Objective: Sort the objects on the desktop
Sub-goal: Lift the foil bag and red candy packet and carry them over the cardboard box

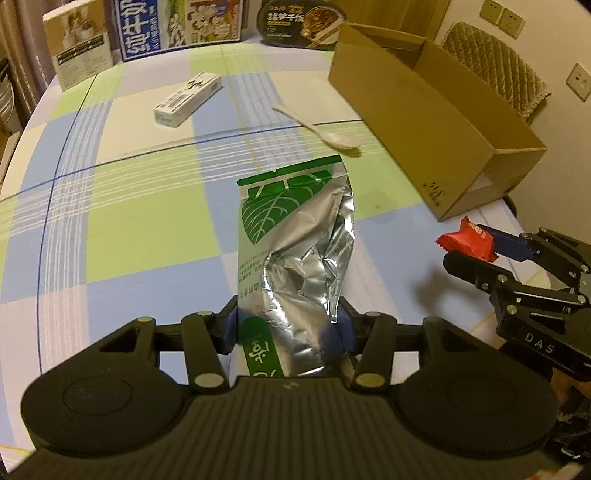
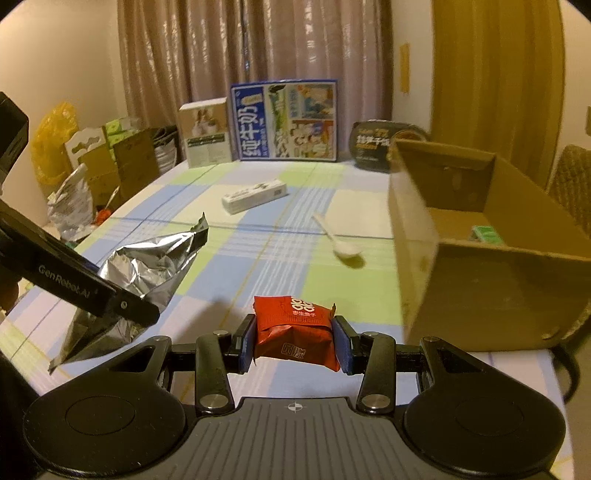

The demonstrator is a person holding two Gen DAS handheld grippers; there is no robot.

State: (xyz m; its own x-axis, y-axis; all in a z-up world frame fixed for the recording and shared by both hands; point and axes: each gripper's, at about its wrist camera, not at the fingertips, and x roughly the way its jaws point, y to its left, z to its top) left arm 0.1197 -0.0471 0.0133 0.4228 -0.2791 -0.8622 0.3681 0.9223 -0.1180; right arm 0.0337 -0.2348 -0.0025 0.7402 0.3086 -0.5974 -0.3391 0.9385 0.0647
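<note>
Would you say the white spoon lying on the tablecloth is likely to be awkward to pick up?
Probably somewhat. The white spoon lies flat on the tablecloth, so fingers may struggle to get beneath its thin handle. It looks like light plastic, so it would likely slide or pivot if nudged.

Colours only. Tablecloth (image 1: 140,229) — checks of pale green, light blue and white, crossed by thin dark-blue and white lines. Pouch (image 1: 295,243) in my left gripper (image 1: 286,328): crinkled silver foil, green top band, green leaf with white veins, green panel with white script low down. Packet (image 2: 295,332) in my right gripper (image 2: 293,341): red with white characters. Both grippers black, pads blue. Cardboard box (image 1: 417,107) plain brown, small black print near one corner. Spoon (image 1: 321,129) white. Small carton (image 1: 186,99) white with dark print. Tall carton (image 2: 284,120) at the back — blue, white characters. Bowl (image 1: 301,22) black, white lettering. Curtain (image 2: 258,55) dull pinkish-brown.
</note>
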